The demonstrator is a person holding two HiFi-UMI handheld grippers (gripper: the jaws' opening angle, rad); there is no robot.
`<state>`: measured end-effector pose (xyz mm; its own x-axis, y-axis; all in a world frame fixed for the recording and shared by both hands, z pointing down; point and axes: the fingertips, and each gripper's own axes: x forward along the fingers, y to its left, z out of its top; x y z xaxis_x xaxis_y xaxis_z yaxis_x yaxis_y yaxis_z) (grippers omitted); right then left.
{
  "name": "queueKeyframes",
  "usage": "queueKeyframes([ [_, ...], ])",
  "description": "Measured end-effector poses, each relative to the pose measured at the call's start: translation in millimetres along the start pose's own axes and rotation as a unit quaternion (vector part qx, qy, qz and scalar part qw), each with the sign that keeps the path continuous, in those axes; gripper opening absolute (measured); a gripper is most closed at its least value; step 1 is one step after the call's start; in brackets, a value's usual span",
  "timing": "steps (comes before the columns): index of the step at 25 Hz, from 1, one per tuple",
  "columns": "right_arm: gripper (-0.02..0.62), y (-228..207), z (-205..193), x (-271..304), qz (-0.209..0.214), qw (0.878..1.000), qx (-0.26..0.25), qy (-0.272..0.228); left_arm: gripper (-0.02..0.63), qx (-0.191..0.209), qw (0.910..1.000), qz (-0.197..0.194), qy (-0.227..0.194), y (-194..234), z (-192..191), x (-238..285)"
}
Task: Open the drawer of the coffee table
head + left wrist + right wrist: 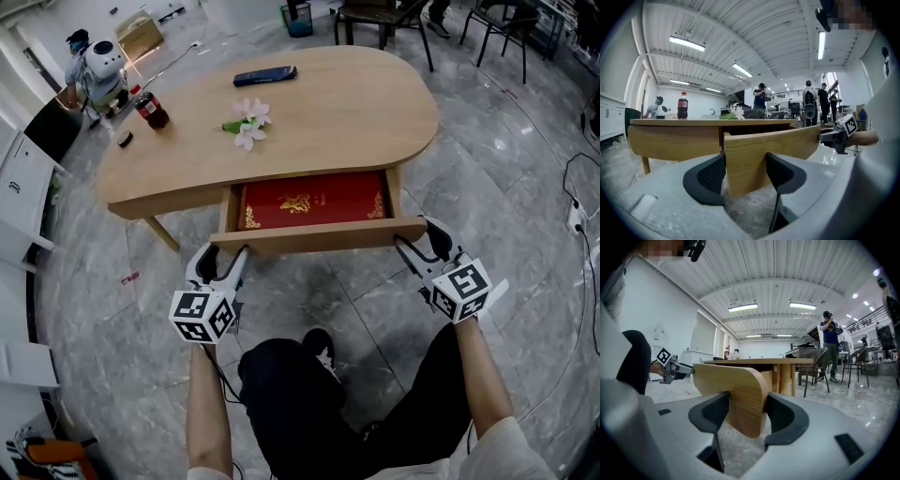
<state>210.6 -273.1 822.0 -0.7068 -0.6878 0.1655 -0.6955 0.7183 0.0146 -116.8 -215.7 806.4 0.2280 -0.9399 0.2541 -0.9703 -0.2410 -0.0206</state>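
The wooden coffee table (328, 103) has its drawer (314, 234) pulled out toward me, showing a red, gold-patterned lining (314, 200). My left gripper (230, 255) is shut on the left end of the drawer front. In the left gripper view that panel (754, 150) sits between the pads of the left gripper (745, 171), and both pads touch it. My right gripper (412, 242) is shut on the panel's rounded right end (740, 390). There the right gripper (743, 413) holds the wood between both pads.
On the tabletop lie a cola bottle (150, 110), white flowers (249, 122) and a dark flat device (265, 76). A small white robot (103, 66) stands at the far left by white cabinets (19, 187). Chairs (384, 19) are behind the table and cables (577, 220) run at the right. My legs (300, 394) are below the drawer.
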Motion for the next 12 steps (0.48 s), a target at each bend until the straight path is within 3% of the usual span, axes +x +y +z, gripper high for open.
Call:
queueKeyframes([
  [12, 0.262, 8.9, -6.9, -8.8, -0.003, 1.000, -0.001, 0.000, 0.258, -0.003, 1.0000, 0.004, 0.000, -4.7, -9.2, -10.9],
])
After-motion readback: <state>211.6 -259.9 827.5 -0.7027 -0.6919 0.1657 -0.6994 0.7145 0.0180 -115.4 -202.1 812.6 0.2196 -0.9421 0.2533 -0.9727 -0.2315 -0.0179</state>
